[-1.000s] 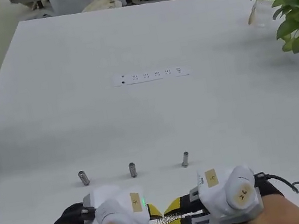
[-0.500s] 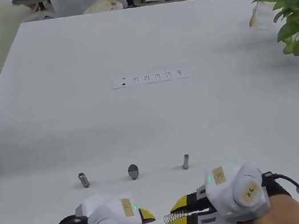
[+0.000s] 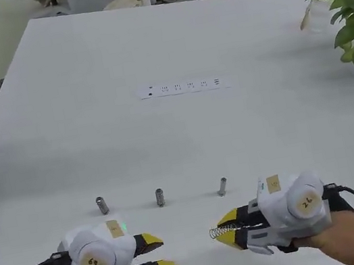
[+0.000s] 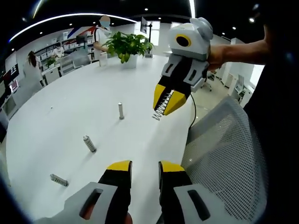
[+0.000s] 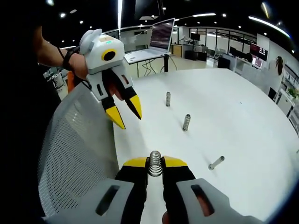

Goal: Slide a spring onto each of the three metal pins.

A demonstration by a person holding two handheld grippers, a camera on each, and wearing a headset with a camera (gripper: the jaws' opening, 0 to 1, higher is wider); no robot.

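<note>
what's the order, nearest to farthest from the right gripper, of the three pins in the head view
1. right pin, just ahead of the right gripper
2. middle pin, centre of the row
3. left pin, far end, nearer the other gripper

Left tongs [image 3: 161, 252] spread apart, right tongs [image 3: 226, 230] pinched on a spring [image 3: 216, 232], tips facing each other

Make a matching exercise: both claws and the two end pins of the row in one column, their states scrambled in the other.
1. left claw
2. right claw
3. left end pin
4. right end pin

a. bare
b. open, holding nothing
c. shut on a spring
d. has a spring on it

Pairs: 1-b, 2-c, 3-d, 4-a.
</note>
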